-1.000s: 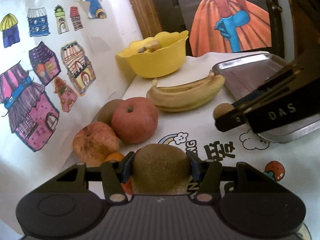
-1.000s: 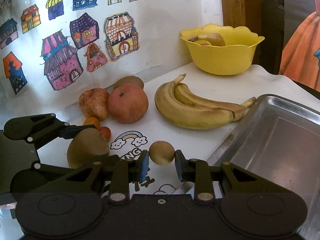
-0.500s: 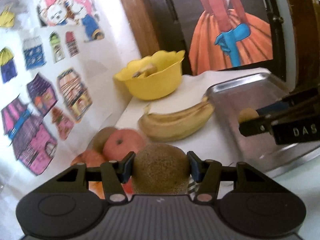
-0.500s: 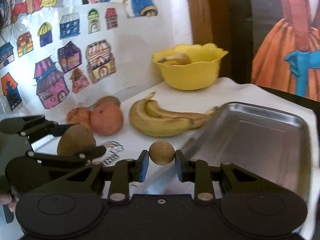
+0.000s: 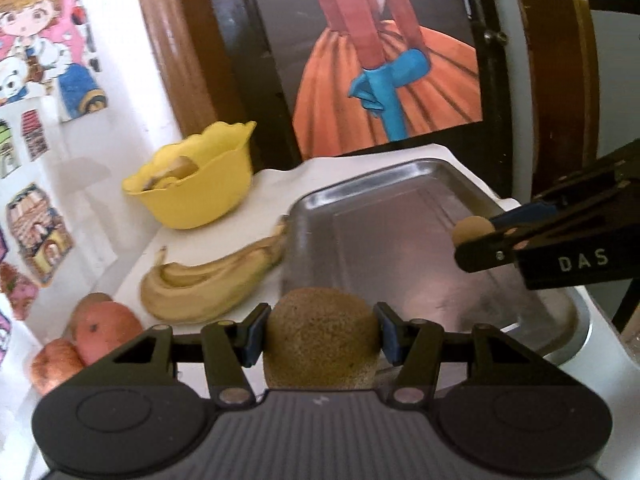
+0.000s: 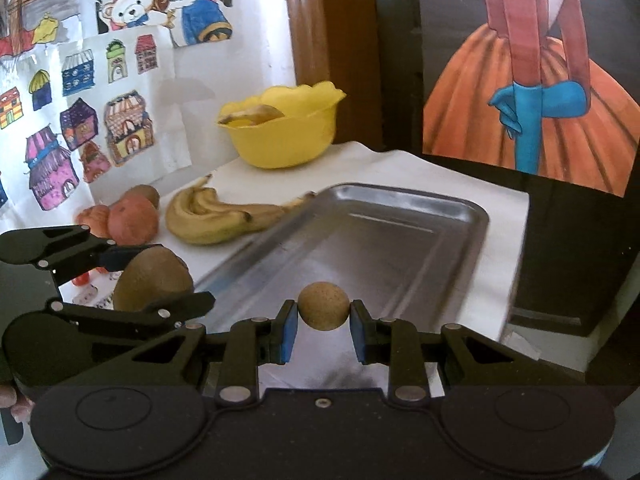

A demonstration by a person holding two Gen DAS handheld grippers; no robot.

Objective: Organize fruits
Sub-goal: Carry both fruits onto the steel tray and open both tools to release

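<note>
White-clothed table (image 6: pixel 400 168) bears, at ten o'clock, bananas (image 6: pixel 216 216); at centre, my steel tray (image 6: pixel 460 208). My left gripper (image 5: pixel 322 336) clamps a kiwi (image 5: pixel 322 336); my right gripper (image 6: pixel 323 318) clamps a small round fruit (image 6: pixel 323 311) over the tray.

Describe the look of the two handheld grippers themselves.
Both are black plastic. The left gripper and right gripper each have a rounded body with two round discs, linked finger bars with silver rivets, and blue pads. White letters DAS mark the right one's side.
</note>
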